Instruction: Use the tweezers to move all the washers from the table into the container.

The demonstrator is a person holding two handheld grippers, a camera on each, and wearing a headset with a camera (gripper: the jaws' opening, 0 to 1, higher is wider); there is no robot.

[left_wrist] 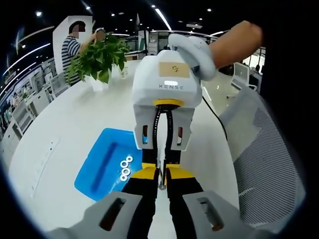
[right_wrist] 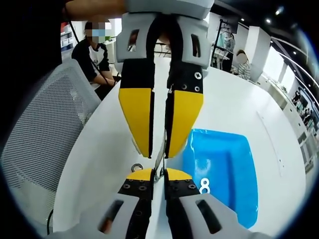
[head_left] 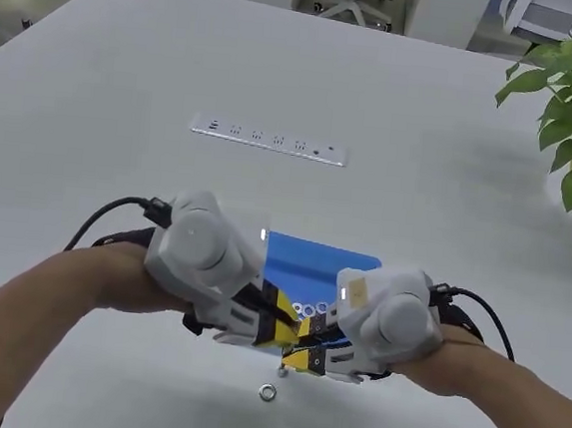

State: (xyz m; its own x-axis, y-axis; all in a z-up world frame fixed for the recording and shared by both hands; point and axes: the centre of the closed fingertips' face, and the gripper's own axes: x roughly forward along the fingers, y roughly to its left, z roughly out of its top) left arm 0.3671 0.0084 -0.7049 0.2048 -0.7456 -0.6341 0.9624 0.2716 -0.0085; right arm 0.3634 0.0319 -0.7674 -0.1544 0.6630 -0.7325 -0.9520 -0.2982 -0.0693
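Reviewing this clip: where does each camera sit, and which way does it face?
Left gripper view: rides the left gripper, facing the right gripper tip to tip; own jaws rise below.
Right gripper view: rides the right gripper, facing back at the left one; own jaws below.
Head view: headset, looking down at the table; both forearms and grippers show.
Shared: all three see the blue container with washers; both gripper views see the tweezers between the jaws.

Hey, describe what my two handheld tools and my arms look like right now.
The left tool and right tool match: rounded pale grey bodies, black jaws with yellow tips, a black cable trailing from each. The right one carries a tan square label and XENSE lettering. No sleeves on the forearms.
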